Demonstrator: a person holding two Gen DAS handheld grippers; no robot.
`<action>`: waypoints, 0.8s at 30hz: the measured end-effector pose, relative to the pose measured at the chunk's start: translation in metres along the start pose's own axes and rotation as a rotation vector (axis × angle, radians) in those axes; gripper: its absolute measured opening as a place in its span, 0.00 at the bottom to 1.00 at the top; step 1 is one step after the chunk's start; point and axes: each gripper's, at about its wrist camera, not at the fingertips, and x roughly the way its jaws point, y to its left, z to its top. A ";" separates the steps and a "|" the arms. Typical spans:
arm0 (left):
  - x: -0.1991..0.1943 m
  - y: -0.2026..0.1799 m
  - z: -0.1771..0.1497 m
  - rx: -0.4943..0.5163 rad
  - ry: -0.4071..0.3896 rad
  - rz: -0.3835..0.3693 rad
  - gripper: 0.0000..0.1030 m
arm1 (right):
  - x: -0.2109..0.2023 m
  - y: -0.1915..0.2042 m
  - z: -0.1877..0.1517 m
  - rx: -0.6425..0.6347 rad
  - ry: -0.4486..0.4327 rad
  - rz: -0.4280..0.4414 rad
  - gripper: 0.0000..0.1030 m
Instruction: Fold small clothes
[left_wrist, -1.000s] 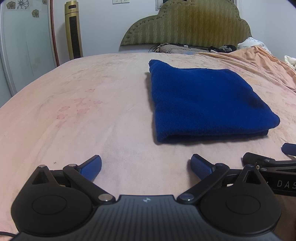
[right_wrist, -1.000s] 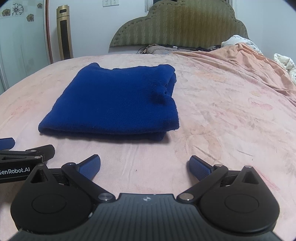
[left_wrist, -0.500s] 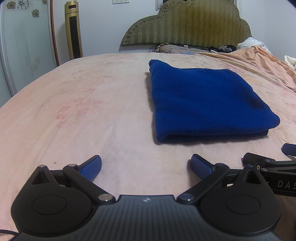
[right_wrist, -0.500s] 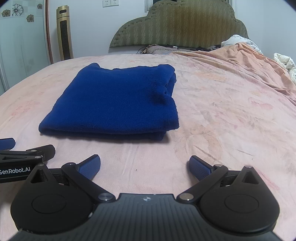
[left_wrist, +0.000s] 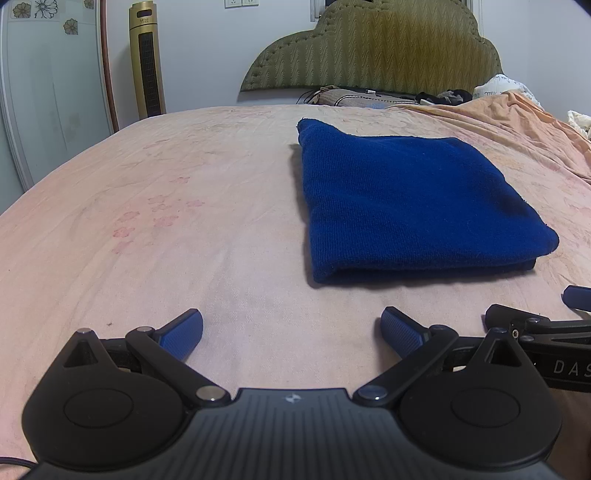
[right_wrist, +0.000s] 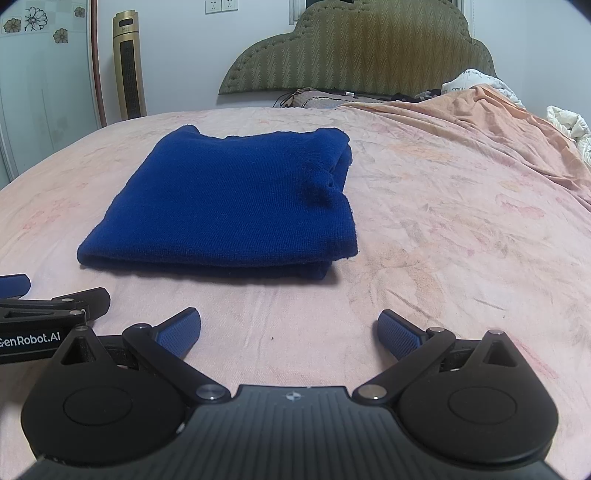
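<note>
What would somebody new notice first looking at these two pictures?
The folded dark blue garment stands out, lying flat on the pale pink bedsheet mid-bed. In front of it, the left claw and right claw sit open and empty, side by side near the bed's front edge. Behind, an olive scalloped headboard rises against the wall.

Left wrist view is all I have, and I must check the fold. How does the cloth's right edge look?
Observer: The cloth shows stacked layers along its right edge, bunched near the far corner.
Operator: Is the right gripper holding it?
Observer: No. The right gripper is open and empty, over the sheet, short of the cloth's near edge.
</note>
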 end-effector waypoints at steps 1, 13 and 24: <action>0.000 0.000 0.000 0.000 0.000 0.000 1.00 | 0.000 0.000 0.000 0.001 0.000 0.001 1.00; 0.000 0.000 0.000 0.000 0.000 0.000 1.00 | 0.000 0.001 0.000 -0.010 0.001 -0.006 1.00; 0.000 0.000 0.001 0.001 0.002 0.001 1.00 | 0.000 0.001 -0.002 -0.009 0.003 -0.006 1.00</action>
